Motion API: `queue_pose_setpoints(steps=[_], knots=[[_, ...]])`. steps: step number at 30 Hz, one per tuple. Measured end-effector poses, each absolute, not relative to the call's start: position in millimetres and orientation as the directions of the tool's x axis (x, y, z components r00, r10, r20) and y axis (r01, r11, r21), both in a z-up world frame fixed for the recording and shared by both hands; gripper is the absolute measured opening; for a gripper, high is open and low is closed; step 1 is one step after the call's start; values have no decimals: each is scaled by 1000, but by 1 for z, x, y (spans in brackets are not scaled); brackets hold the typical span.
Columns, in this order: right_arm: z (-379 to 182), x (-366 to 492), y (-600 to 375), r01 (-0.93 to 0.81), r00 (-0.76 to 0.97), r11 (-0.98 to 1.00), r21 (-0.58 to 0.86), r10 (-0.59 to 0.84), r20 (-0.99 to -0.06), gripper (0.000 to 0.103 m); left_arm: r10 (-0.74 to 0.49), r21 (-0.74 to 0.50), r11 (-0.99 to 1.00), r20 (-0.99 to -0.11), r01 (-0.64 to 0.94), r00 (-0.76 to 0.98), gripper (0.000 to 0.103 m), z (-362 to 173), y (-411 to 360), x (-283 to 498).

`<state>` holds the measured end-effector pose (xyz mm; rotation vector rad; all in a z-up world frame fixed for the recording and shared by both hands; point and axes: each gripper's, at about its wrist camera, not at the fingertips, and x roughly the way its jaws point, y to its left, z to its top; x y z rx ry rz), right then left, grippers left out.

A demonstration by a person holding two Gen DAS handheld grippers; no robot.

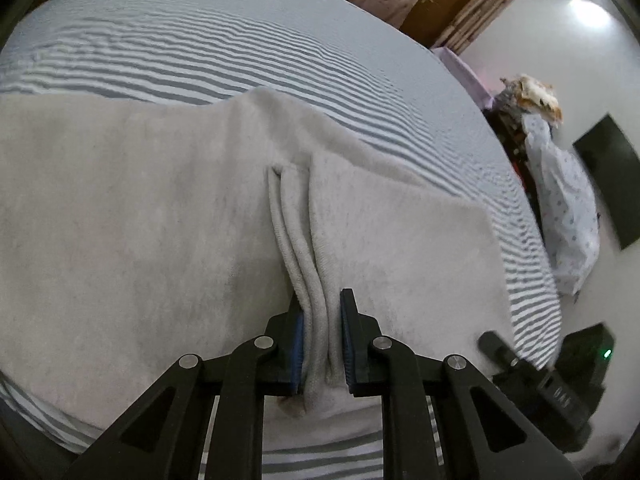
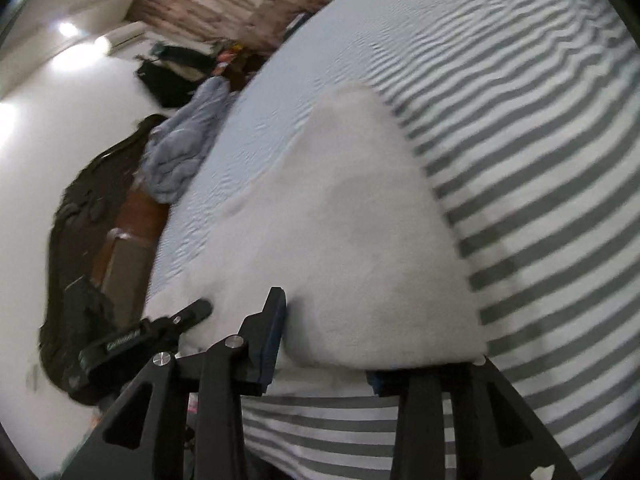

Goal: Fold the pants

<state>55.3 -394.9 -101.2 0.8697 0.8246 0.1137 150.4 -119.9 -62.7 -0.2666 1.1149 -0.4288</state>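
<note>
Light grey fleece pants (image 1: 160, 220) lie spread across a bed with a grey-and-white striped sheet (image 1: 240, 40). In the left wrist view my left gripper (image 1: 322, 344) is shut on a bunched ridge of the pants' near edge, blue pads pressing from both sides. The tip of my right gripper (image 1: 496, 344) rests on the cloth further right. In the right wrist view the pants (image 2: 340, 220) end in a corner draped over the right finger of my right gripper (image 2: 332, 344). Its jaws stand apart with cloth in the gap. My left gripper (image 2: 192, 312) shows at the left.
A crumpled blue-grey blanket (image 2: 188, 140) sits at the bed's far end beside dark furniture (image 2: 80, 220). A dotted pale cloth (image 1: 568, 208) hangs past the bed's right side, near a dark panel (image 1: 608, 180) on the white wall. The striped sheet (image 2: 540, 160) lies bare beyond the pants.
</note>
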Motion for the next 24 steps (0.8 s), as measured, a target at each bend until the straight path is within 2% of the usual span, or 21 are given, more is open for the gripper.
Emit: queue_pose_setpoints(steps=[3,5,14,16,19,20,24], knots=[[-106,51,-406,295,686,649,702,367,-628,28,-462,-420,887,-813,193,354,17,-71,-122,152],[-115,50,-412,341,664,620,707,374,-647,22,-470,-430,883,-814,190,342,17,-77,-118,154],[-119,36,-425,401,675,554,730,360,-644,19,-451,-386,891,-815,239,364,21,-77,-127,145],[-114,37,-419,392,647,595,701,363,-670,25,-454,-391,889,-816,237,359,23,-76,-125,146],[-96,37,-408,382,583,676,630,352,-732,42,-430,-366,901,-827,232,364,26,-67,-126,144],[-90,35,-404,375,563,706,601,341,-753,51,-422,-356,905,-825,235,377,26,-64,-125,143],[-60,26,-389,306,509,801,514,319,-800,54,-383,-287,922,-786,261,486,26,-37,-123,133]])
